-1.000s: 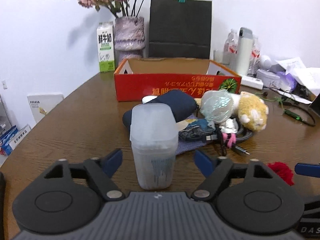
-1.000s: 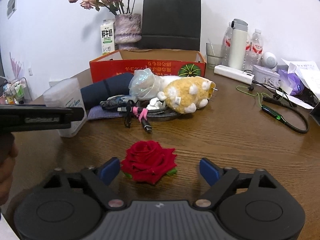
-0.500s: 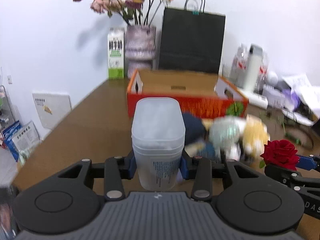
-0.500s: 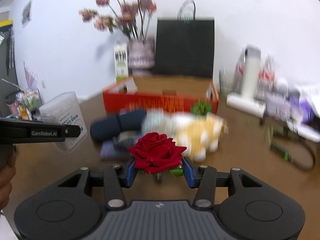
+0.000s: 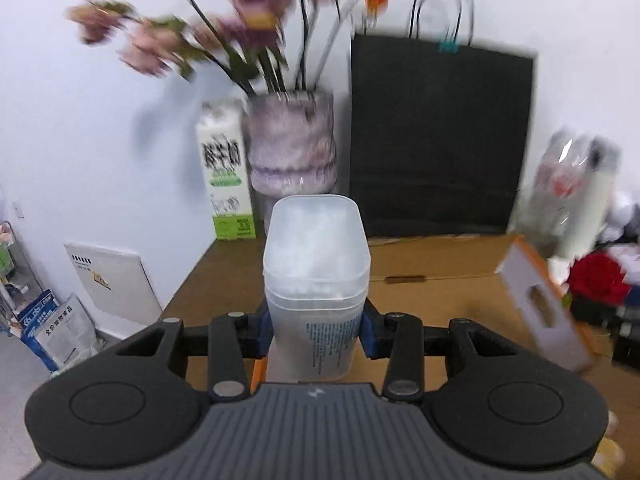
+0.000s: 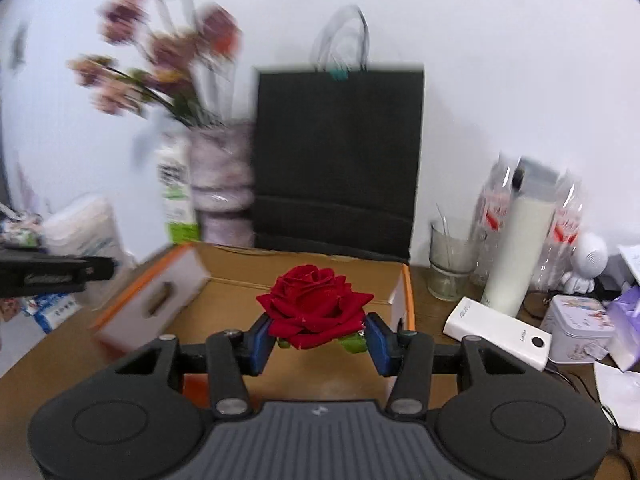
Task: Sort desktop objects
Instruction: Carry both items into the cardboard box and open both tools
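My left gripper (image 5: 316,334) is shut on a frosted white plastic container (image 5: 316,280), held upright above the open cardboard box (image 5: 440,276). In the right wrist view my right gripper (image 6: 318,338) is shut on a red rose head (image 6: 314,304), carried over the same box (image 6: 224,300), whose brown floor shows beneath it. The rose (image 5: 596,282) also shows at the right edge of the left wrist view. The left gripper's black finger (image 6: 52,274) and the container (image 6: 84,226) appear at the left of the right wrist view.
Behind the box stand a black paper bag (image 6: 336,160), a vase of dried flowers (image 5: 290,148) and a milk carton (image 5: 226,176). Right of the box are a glass (image 6: 450,264), a white flask (image 6: 518,248), bottles, a power bank (image 6: 498,332) and a tin (image 6: 580,326).
Both grippers closed, the left on the container and the right on the rose, lifted them off the table and carried them forward over the cardboard box.
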The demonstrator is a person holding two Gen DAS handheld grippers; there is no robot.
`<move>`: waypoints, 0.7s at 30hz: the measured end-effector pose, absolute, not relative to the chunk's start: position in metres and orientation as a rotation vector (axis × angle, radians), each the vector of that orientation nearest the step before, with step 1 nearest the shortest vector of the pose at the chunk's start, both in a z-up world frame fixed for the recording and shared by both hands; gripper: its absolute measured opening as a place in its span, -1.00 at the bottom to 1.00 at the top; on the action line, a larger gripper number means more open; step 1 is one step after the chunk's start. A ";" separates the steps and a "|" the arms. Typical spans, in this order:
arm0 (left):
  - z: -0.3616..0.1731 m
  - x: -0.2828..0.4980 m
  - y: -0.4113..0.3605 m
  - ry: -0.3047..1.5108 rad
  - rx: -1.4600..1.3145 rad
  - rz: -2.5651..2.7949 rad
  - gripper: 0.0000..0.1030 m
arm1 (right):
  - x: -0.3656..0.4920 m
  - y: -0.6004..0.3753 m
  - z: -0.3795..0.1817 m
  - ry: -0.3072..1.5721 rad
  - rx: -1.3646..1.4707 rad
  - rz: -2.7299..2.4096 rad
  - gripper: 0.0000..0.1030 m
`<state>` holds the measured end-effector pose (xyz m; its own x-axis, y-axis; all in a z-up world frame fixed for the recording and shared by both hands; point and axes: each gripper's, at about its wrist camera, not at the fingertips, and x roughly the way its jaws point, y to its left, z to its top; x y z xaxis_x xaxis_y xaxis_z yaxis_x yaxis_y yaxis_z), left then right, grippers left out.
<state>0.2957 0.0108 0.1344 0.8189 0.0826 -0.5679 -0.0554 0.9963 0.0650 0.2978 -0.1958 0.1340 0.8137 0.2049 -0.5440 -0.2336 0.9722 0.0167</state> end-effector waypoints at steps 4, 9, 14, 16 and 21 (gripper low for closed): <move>0.111 0.369 0.008 0.692 0.037 0.069 -0.20 | 0.384 -0.183 0.116 0.682 -0.105 0.164 -0.08; 0.072 0.428 0.000 0.778 0.156 0.076 -0.19 | 0.464 -0.175 0.078 0.827 -0.114 0.138 -0.08; 0.040 0.449 0.002 0.857 0.225 0.090 -0.14 | 0.490 -0.165 0.042 0.894 -0.198 0.086 -0.10; 0.037 0.453 0.005 0.870 0.218 0.088 -0.06 | 0.490 -0.157 0.038 0.897 -0.245 0.068 -0.01; 0.031 0.459 -0.001 0.881 0.266 0.038 0.33 | 0.486 -0.152 0.035 0.904 -0.274 0.060 0.43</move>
<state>0.4588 -0.0014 0.0315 0.6377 0.1421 -0.7571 0.0762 0.9664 0.2455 0.4859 -0.1525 0.0348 0.6197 -0.0635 -0.7822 -0.1664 0.9634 -0.2101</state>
